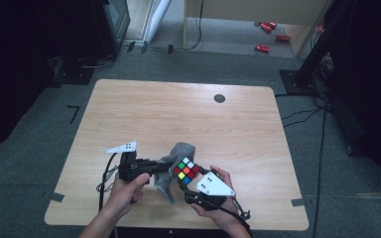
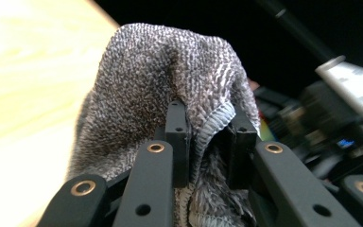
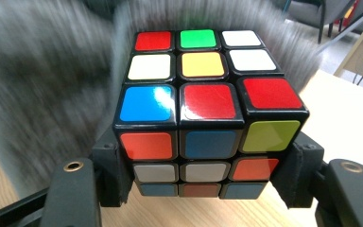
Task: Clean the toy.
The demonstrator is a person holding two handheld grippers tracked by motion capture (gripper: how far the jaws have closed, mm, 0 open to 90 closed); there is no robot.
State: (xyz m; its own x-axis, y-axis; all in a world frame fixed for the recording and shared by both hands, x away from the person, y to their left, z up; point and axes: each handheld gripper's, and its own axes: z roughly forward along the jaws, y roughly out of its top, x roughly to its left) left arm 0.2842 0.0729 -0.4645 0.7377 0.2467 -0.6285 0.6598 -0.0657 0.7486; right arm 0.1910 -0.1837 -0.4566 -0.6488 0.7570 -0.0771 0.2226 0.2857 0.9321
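High view, counter [image 1: 178, 109]: pale wood grain, rounded corners, a dark round spot [image 1: 220, 98] noted near the far edge.
High view, room: grey carpet is seen around the counter; red items [image 1: 268, 27] lie on the floor beyond; cables [image 1: 302, 116] trail at the right.
High view, things: a grey cloth [image 1: 171, 173] and a puzzle cube [image 1: 186, 170] are held touching, above the near middle of the counter.
Left gripper view, left tongs [image 2: 207, 142]: clenched on the cloth's hemmed edge; bright counter is seen at the left.
Right gripper view, right tongs [image 3: 203, 165]: closed on the cube's two sides; the cloth is blurred behind it.
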